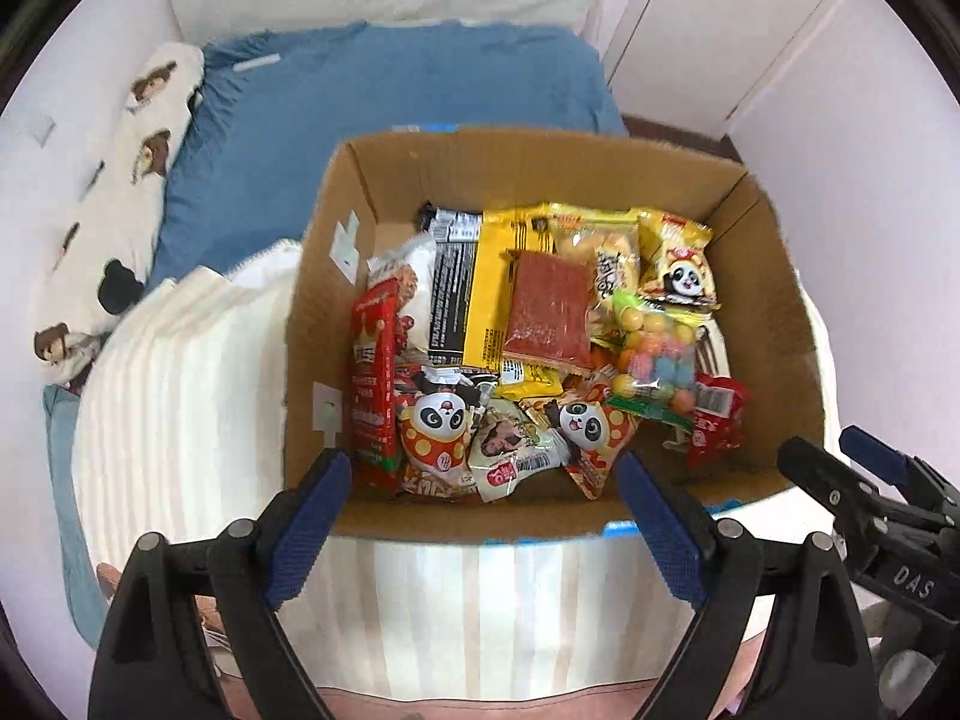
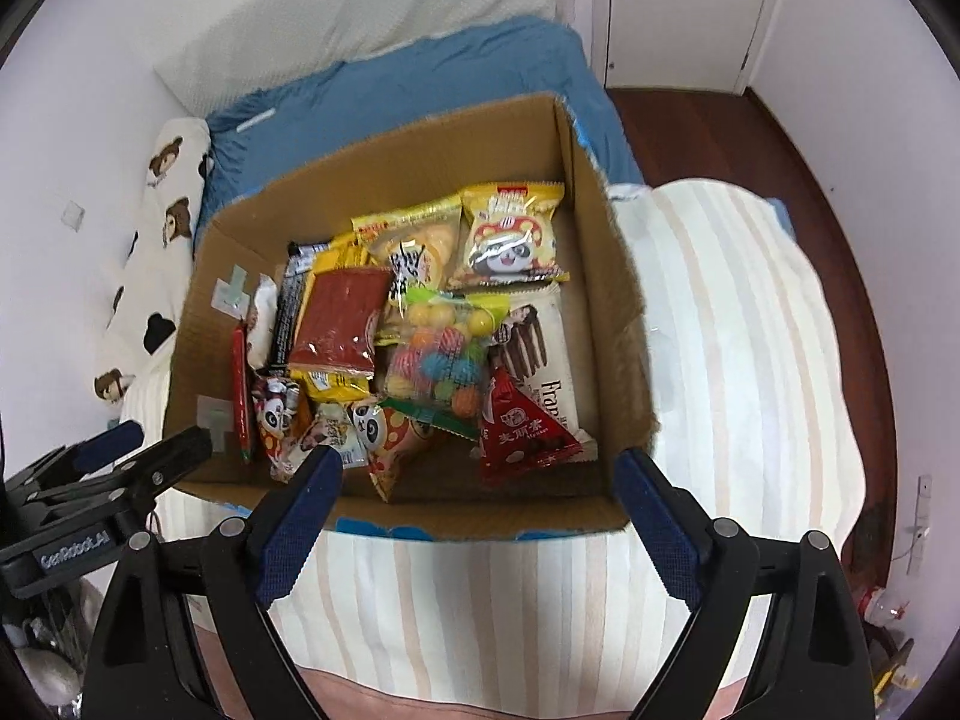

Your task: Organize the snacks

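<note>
An open cardboard box (image 1: 540,168) sits on a striped blanket, also in the right wrist view (image 2: 606,276). It holds several snack packs: a red flat pack (image 1: 546,312) (image 2: 339,318), a bag of coloured candy balls (image 1: 657,354) (image 2: 438,354), panda packs (image 1: 435,426), a yellow panda bag (image 2: 510,234), a red triangular pack (image 2: 516,426) and a white biscuit-stick box (image 2: 543,348). My left gripper (image 1: 483,468) is open and empty at the box's near edge. My right gripper (image 2: 477,468) is open and empty at the same edge, also seen at the right of the left view (image 1: 840,456).
The box rests on a bed with a cream striped blanket (image 1: 180,396) (image 2: 738,324), a blue sheet (image 1: 384,90) and a bear-print pillow (image 1: 120,192). White closet doors (image 1: 738,18) and a dark wood floor (image 2: 798,138) lie to the right.
</note>
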A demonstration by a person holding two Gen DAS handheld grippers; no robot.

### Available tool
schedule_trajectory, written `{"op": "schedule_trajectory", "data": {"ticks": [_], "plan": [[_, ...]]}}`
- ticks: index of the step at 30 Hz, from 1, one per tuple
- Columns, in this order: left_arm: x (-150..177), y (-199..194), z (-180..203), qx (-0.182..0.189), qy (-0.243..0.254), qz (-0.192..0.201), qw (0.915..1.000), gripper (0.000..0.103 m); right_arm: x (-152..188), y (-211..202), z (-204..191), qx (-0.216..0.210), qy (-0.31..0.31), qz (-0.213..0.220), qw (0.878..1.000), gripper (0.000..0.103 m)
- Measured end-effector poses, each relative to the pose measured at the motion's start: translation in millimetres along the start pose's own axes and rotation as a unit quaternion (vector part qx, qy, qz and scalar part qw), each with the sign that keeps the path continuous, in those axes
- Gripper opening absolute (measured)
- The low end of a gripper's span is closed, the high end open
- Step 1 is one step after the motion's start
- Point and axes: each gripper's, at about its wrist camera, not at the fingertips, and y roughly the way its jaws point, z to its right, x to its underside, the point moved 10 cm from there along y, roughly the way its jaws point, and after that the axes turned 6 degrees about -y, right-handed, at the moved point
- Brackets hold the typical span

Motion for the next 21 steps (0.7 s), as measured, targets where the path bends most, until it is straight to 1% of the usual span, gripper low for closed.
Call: {"op": "schedule_trajectory", "data": {"ticks": [7,14,21], "plan": [[22,-40,-6,-0.005,-0.002,0.066,0.9978,0.092,22,-37,-14,0.003,-0.012,0.048,0.999,0.094],[54,-88,-7,-0.011,0.007,0.131,0.9912,0.092,57,-88,-30,0.016,-0.037,0.109,0.993,0.094],[96,-127,-5,-0.004,0.015,0.164,0.9863,0.092,97,-141,-36,0.011,-0.041,0.159,0.986,0.094]]}}
